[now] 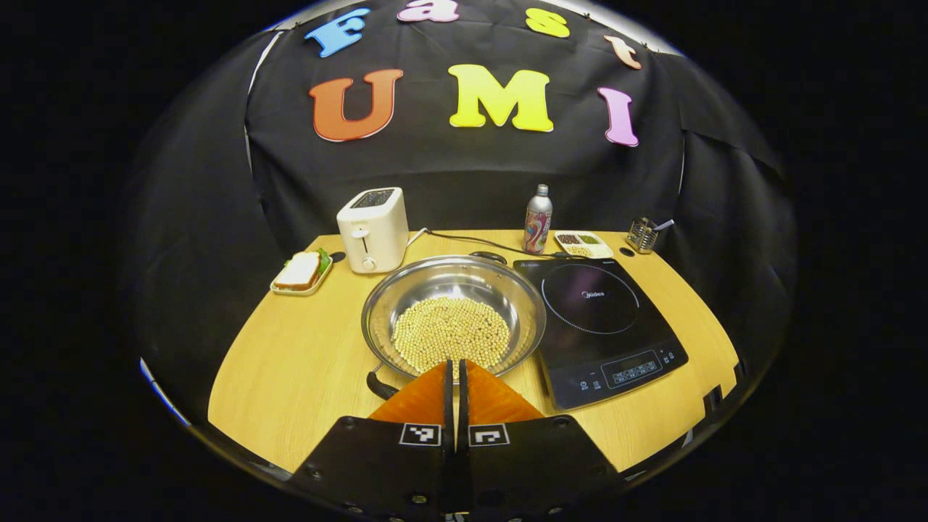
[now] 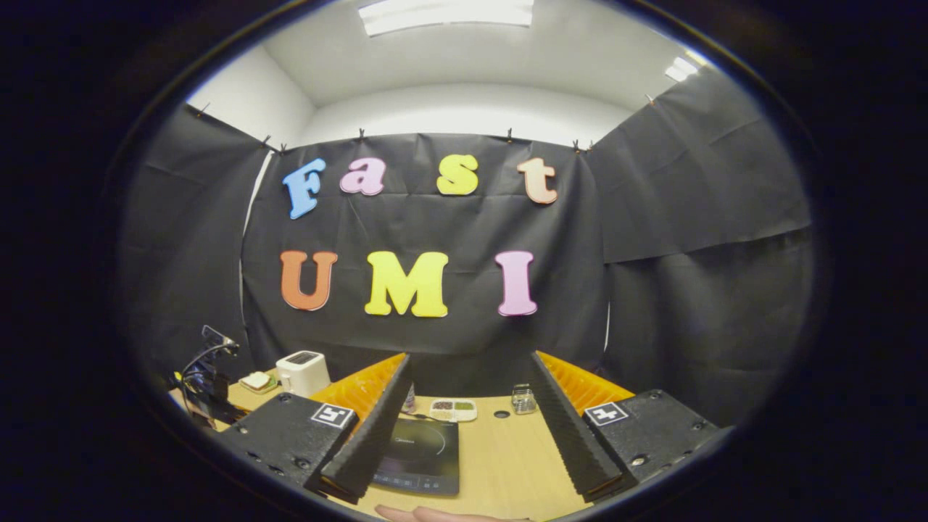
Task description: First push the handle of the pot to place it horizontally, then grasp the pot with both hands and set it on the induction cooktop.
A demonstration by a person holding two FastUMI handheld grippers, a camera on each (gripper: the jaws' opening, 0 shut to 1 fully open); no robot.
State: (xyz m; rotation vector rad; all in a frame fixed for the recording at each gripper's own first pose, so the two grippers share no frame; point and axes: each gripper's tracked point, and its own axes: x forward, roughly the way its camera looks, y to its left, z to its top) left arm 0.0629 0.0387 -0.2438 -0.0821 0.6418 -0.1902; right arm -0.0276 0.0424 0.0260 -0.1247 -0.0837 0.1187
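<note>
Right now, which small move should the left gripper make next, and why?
Probably nudge the left gripper, fingers closed, against the pot's near handle and sweep it sideways: the pot sits beside the induction cooktop, handles pointing near and far, not horizontal.

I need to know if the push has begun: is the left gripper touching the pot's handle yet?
Cannot tell. In the left gripper view the left gripper, jaws closed, overlaps the pot rim beside its handle; no gap or contact shows.
</note>
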